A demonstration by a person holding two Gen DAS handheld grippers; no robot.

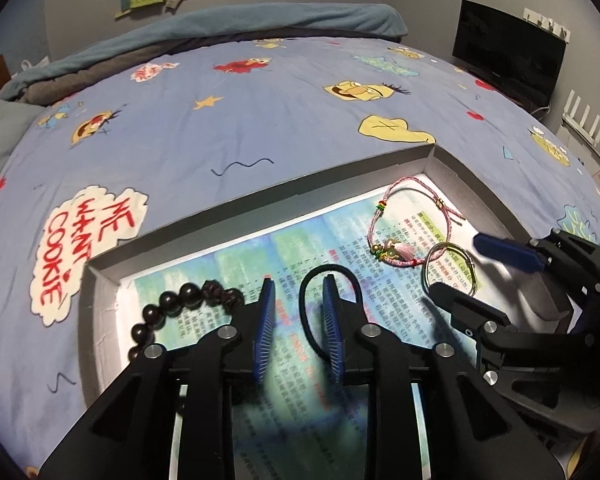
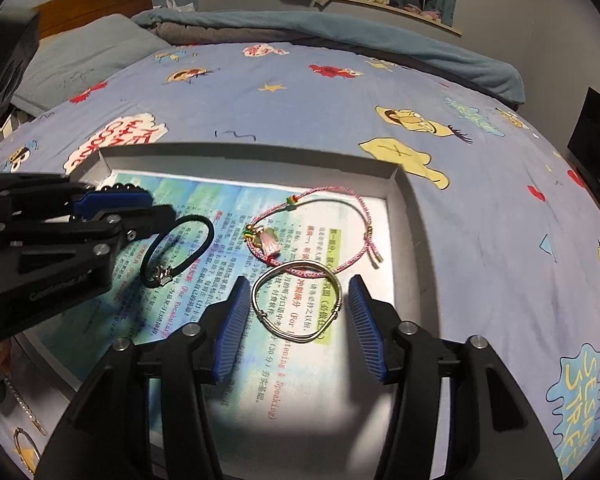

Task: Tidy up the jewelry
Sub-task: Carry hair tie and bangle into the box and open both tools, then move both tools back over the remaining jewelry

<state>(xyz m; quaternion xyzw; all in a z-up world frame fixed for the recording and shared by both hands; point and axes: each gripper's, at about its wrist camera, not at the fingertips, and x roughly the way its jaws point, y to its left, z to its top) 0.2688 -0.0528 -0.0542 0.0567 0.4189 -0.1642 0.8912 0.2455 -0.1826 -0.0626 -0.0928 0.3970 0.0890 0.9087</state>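
Step in hand: while four pieces already lie in the tray, the work looks like laying jewelry out on its paper lining; both grippers hover over pieces they do not grip

Metal bangle [image 2: 298, 304]: flat on the printed paper near the tray's right wall; its far edge overlaps the pink cord bracelet [image 2: 314, 230], which lies toward the far right corner

Right gripper [image 2: 296, 326]: released; jaws spread on either side of the bangle, pads clear of the metal

Black hair tie [image 2: 178, 246]: left of the bangle, lying flat, a small silver charm on its near edge

Left gripper [image 1: 298, 322]: partly parted; one blue pad sits inside the tie's loop in its own view, not pinching it, so judged released

Dark bead bracelet [image 1: 180, 304]: along the tray's left side, just beside the left gripper's outer finger

Tray [image 1: 260, 192]: shallow grey box on a cartoon-print bedsheet [image 1: 220, 128]

Outside the tray: a chain and a gold hoop [image 2: 24, 448] on the sheet at lower left, probably still to be brought in

Next move: likely lift both grippers clear without snagging either loop; then reach for the leftover pieces
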